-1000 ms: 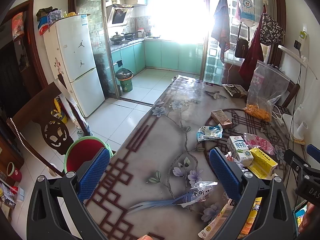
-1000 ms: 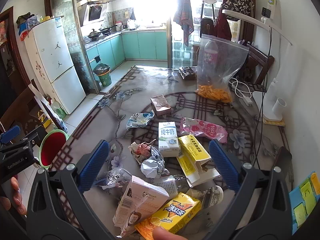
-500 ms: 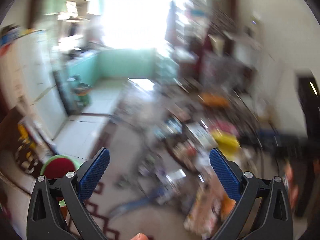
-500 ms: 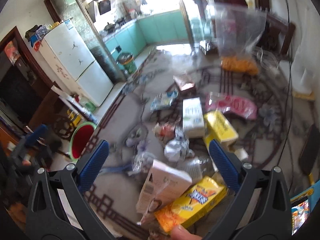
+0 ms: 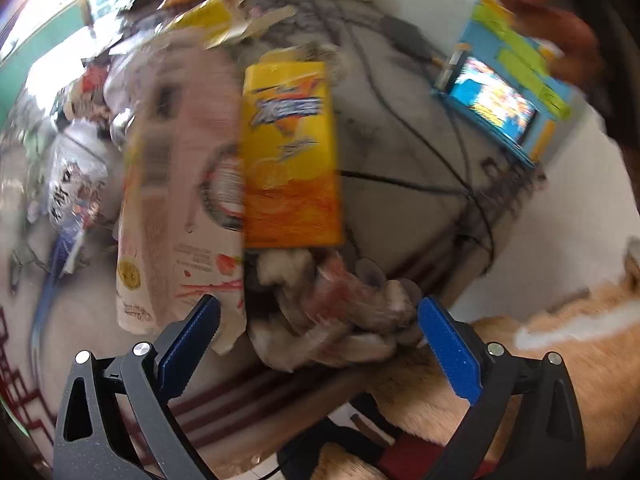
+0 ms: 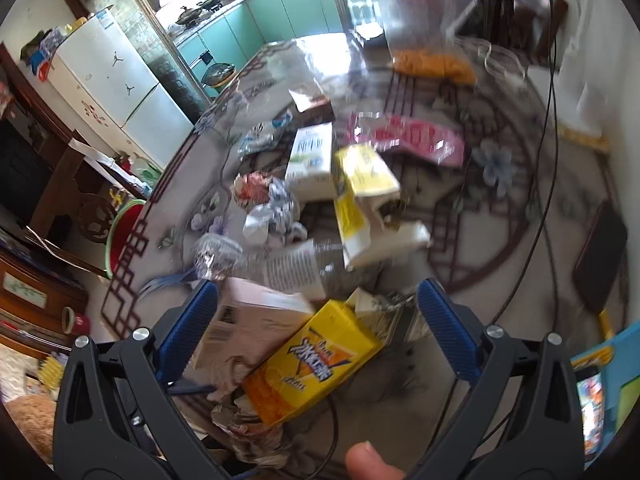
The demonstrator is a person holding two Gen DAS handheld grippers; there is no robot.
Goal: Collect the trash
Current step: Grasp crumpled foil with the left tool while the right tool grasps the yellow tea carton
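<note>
Much trash litters the patterned table (image 6: 500, 216). Largest nearby is a pale carton (image 5: 176, 184), overlapped by a yellow juice box (image 5: 290, 152), with a crumpled wrapper (image 5: 332, 312) at the table's near edge. The left gripper (image 5: 318, 320) has just been closing, jaws spread beside the wrapper (blurred, contact unclear). The right gripper (image 6: 318, 320) is spread above the juice box.

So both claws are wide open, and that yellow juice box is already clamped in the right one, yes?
Not clamped. The right wrist view shows the yellow juice box lying loose on the table between the open fingers of the right claw. Both claws are open, the left claw too.
</note>
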